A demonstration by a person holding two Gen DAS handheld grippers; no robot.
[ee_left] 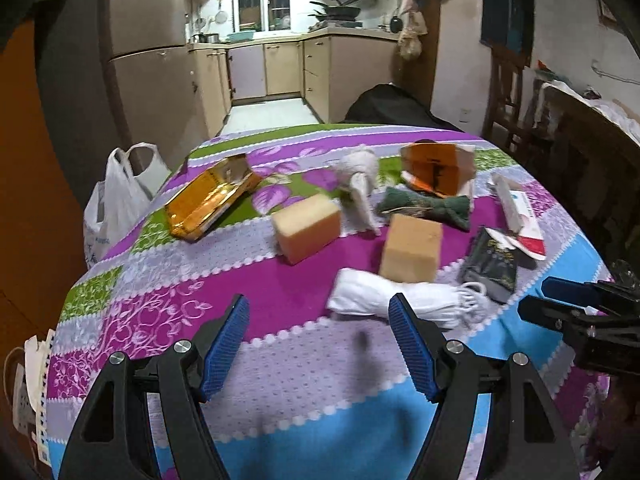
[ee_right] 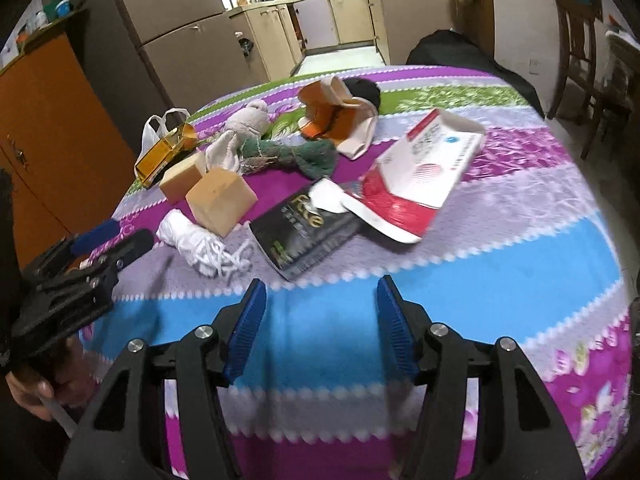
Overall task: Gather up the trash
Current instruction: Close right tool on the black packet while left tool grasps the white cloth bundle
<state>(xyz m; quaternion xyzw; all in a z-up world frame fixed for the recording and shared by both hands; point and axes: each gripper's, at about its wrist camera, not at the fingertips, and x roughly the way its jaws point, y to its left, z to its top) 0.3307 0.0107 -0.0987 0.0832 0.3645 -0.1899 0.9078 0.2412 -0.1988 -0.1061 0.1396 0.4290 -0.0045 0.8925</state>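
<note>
Across the table's patchwork cloth [ee_left: 168, 280] of purple, green, lilac and blue bands, the trash lies scattered. At the left, a crushed gold-orange carton [ee_left: 208, 200] is lying flat with its flap open. Two tan foam-like blocks [ee_left: 308, 226] sit mid-table, one just beside the other, and a crumpled white bag with loose string handles [ee_left: 404, 298] lies touching the nearer block. Behind them, a pale wadded rag [ee_left: 360, 176] and a dark green knotted cloth [ee_left: 424, 206]. Further back, a torn orange-and-white box [ee_left: 438, 172]. Over on the right, a black glossy pouch [ee_right: 308, 232] with gold lettering, its far corner tucked under a flattened red-and-white carton [ee_right: 416, 176].

Left gripper [ee_left: 320, 344] hovers over the lilac band, blue pads spread wide, nothing between them. Right gripper [ee_right: 320, 328] hangs over the blue band, its jaws apart and empty too.

A white plastic bag [ee_left: 120, 196] hangs off the table's left edge, its lower part hidden. Everything is smeared by motion blur; the print on the red-and-white carton cannot be read. A dark lump behind the orange box [ee_right: 366, 88] is too hidden to identify.
</note>
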